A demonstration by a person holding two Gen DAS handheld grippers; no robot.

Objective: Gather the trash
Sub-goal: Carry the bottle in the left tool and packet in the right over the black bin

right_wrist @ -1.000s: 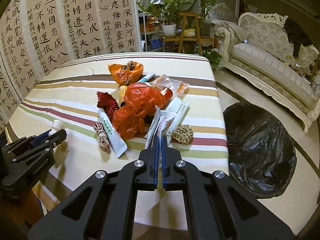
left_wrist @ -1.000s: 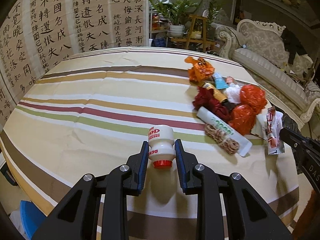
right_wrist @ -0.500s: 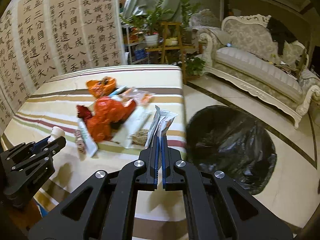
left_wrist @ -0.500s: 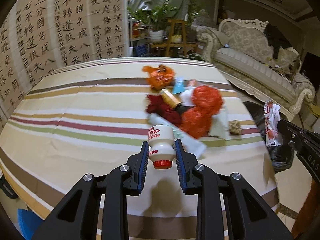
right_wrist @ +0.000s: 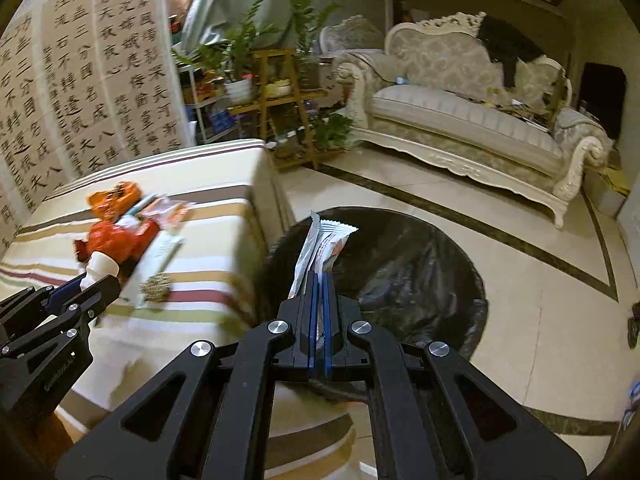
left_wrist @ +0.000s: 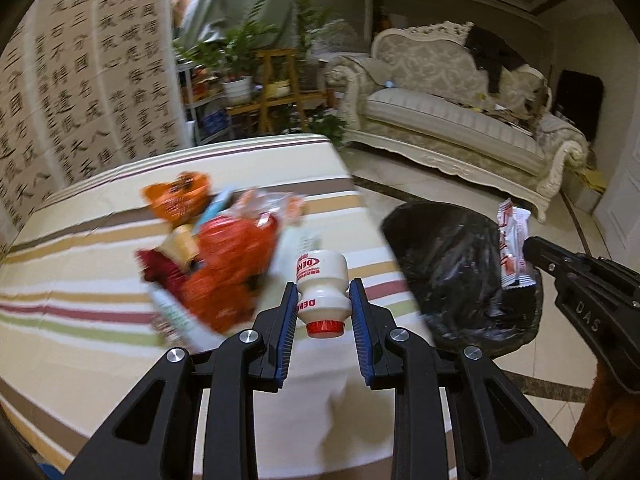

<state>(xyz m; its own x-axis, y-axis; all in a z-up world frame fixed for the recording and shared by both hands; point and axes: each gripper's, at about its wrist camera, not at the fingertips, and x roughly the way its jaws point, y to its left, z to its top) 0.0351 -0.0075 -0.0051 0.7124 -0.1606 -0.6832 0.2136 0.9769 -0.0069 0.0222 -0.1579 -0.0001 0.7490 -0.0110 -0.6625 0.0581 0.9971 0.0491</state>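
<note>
White bottle (left_wrist: 321,289): small, red-capped, red lettering on its side, clamped between the blue pads of the left gripper (left_wrist: 322,304), cap pointing back toward the camera; it hung above the table's near right corner.
Left gripper fingers (left_wrist: 286,320): clenched on the bottle's waist, one pad on each side.
Snack wrapper (right_wrist: 320,252): white and red, flat and empty-looking, pinched by its lower end in the right gripper (right_wrist: 320,312), its free end sticking up over the black bag.
Right gripper fingers (right_wrist: 311,312): pressed together on the wrapper.
Black trash bag (right_wrist: 404,276): open on the tiled floor just beside the table's right edge.
Striped tablecloth (left_wrist: 80,280): covered the table.
Remaining trash pile (left_wrist: 224,264): orange and red plastic bags, a tube and other blurred scraps, heaped near the table's right edge.
Coil of twine (right_wrist: 156,287): lay near the right edge, just beside the pile.
Sofa (right_wrist: 472,120): cream, across the floor behind the bag.
</note>
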